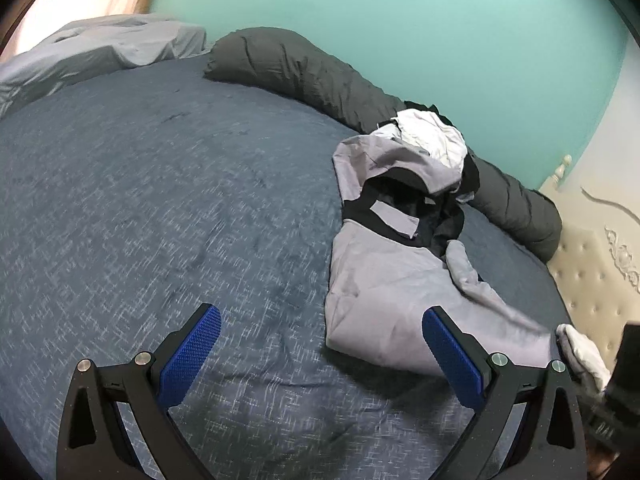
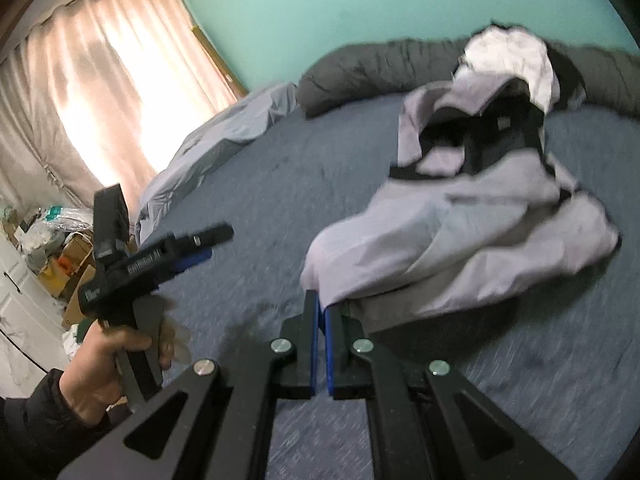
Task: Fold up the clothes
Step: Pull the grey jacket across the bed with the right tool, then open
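Observation:
A lavender-grey and black garment (image 1: 392,280) lies crumpled on the right half of the blue bed cover (image 1: 160,200), with a white cloth (image 1: 432,136) on its far end. My left gripper (image 1: 322,316) hovers open over the bed, and its right finger sits above the garment's near edge. In the right wrist view the garment (image 2: 460,232) is blurred and its near corner runs up into my right gripper (image 2: 322,304), which is shut on it. A hand (image 2: 108,364) holds the left gripper (image 2: 208,244) at the left.
A dark rolled duvet (image 1: 304,72) lines the far edge of the bed against the teal wall. Pale grey bedding (image 1: 112,44) lies at the far left. A cream tufted headboard (image 1: 592,280) stands at the right. Curtains (image 2: 100,80) and boxes (image 2: 68,264) fill the left.

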`<action>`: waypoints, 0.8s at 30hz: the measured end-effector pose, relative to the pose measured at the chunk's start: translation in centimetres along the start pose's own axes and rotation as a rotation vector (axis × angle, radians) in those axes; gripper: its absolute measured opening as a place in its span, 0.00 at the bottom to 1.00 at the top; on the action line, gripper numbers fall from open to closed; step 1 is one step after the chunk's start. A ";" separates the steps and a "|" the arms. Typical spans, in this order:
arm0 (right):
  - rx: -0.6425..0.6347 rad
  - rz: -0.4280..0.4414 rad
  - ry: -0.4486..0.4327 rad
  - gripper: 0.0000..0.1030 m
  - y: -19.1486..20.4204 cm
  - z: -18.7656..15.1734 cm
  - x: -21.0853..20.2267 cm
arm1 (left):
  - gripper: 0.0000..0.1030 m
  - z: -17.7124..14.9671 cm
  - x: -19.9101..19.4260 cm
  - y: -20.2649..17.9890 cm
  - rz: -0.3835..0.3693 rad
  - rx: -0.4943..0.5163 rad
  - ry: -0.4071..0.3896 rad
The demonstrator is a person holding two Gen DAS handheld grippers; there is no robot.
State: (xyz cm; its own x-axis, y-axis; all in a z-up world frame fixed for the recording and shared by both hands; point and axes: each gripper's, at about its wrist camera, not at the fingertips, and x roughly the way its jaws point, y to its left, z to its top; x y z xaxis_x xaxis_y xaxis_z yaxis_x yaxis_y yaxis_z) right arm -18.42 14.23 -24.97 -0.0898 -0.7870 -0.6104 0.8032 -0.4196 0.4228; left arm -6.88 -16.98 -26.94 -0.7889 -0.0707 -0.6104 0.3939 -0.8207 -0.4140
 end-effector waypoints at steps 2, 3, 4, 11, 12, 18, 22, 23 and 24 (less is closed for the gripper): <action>0.022 0.000 0.025 0.05 -0.4 -0.8 0.7 | 1.00 -0.8 0.2 0.2 -0.006 0.000 -0.013; 0.019 -0.011 0.030 0.06 -0.6 -0.9 0.7 | 1.00 -1.3 0.4 0.2 -0.006 0.012 -0.018; 0.015 -0.022 0.035 0.06 -0.7 -0.9 0.7 | 1.00 -1.6 0.7 0.1 -0.003 0.024 -0.022; -0.023 -0.116 0.000 0.34 -2.2 -2.0 -1.2 | 1.00 -2.4 2.9 -1.6 -0.028 0.077 -0.004; 0.000 -0.117 -0.003 0.35 -2.7 -2.1 -1.4 | 1.00 -2.5 3.1 -1.8 -0.033 0.084 0.000; 0.119 -0.177 -0.083 0.48 -6.0 -3.6 -3.7 | 1.00 -2.7 4.2 -2.3 -0.043 0.087 0.038; 0.208 -0.227 -0.164 0.55 -8.8 -3.7 -5.5 | 1.00 -3.0 5.1 -2.5 -0.036 0.075 0.076; 0.222 -0.240 -0.179 0.56 -9.4 -3.8 -5.8 | 1.00 -3.1 5.3 -2.6 -0.036 0.073 0.084; 0.223 -0.262 -0.185 0.58 -9.8 -3.9 -5.9 | 1.00 -3.2 5.5 -2.7 -0.042 0.072 0.089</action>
State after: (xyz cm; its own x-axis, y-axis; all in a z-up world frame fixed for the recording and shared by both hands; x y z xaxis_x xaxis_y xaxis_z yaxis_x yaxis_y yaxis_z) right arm -23.49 24.76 -28.18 -0.3956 -0.6999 -0.5947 0.5932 -0.6890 0.4163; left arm -10.78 -13.36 -31.31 -0.7578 0.0132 -0.6524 0.3235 -0.8607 -0.3931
